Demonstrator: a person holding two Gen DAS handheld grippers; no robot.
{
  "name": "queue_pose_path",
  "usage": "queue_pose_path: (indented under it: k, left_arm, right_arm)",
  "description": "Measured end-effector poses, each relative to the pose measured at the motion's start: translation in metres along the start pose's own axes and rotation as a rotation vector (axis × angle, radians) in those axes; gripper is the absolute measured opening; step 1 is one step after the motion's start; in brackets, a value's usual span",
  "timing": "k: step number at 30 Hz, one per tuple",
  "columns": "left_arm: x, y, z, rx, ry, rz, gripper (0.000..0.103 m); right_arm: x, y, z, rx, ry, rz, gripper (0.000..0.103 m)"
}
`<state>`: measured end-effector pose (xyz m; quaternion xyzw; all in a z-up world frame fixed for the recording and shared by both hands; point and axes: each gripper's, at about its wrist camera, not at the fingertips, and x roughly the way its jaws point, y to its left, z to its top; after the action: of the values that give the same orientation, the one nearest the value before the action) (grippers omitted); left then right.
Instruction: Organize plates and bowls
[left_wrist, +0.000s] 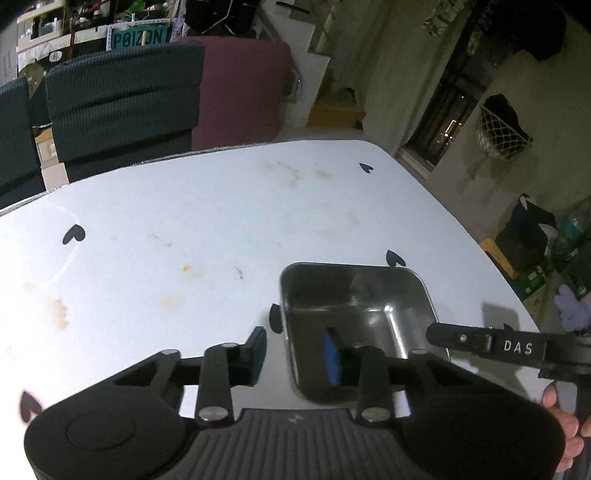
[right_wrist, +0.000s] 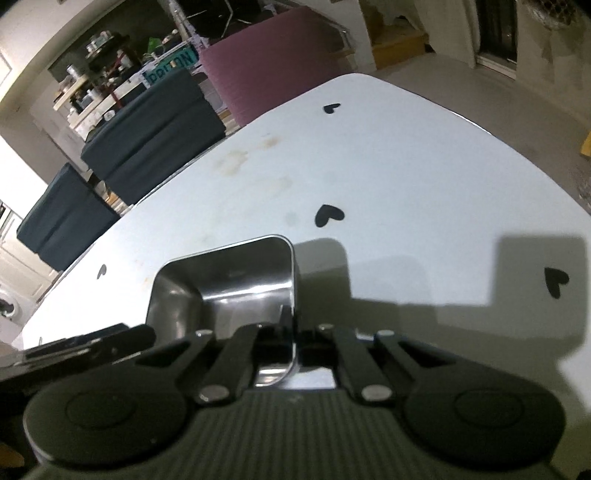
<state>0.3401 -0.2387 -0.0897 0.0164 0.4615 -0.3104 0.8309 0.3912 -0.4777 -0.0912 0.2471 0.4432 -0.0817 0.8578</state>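
Steel tray on my white bench, one tool on each side wall.

Left view: the steel tray (left_wrist: 354, 325) sits upright, long axis running away from me; my left tool (left_wrist: 295, 354) is wide, straddling its left wall without touching.
Right view: my right tool (right_wrist: 293, 332) is narrowed onto the tray's right wall.

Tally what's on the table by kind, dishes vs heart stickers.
Steel square bowl: 1
Black heart stickers visible on the white table in the left wrist view: 6
Total: 7
The right hand-held gripper is closed on the bowl's rim; the left hand-held gripper straddles its other wall.
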Motion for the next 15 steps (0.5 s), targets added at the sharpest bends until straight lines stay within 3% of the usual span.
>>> queue_pose_path:
  k: [8, 13, 15]
  left_arm:
    - [0.005, 0.003, -0.005, -0.035, 0.038, 0.024, 0.013]
    - [-0.015, 0.005, -0.005, -0.068, -0.008, 0.040, 0.013]
    - [-0.027, 0.005, -0.006, -0.073, -0.030, 0.050, 0.006]
  right_arm:
    - [-0.007, -0.003, -0.003, -0.041, 0.010, 0.018, 0.002]
    - [-0.015, -0.004, -0.002, -0.060, -0.015, 0.066, 0.003]
    - [-0.021, -0.003, 0.000, -0.068, -0.027, 0.087, 0.003]
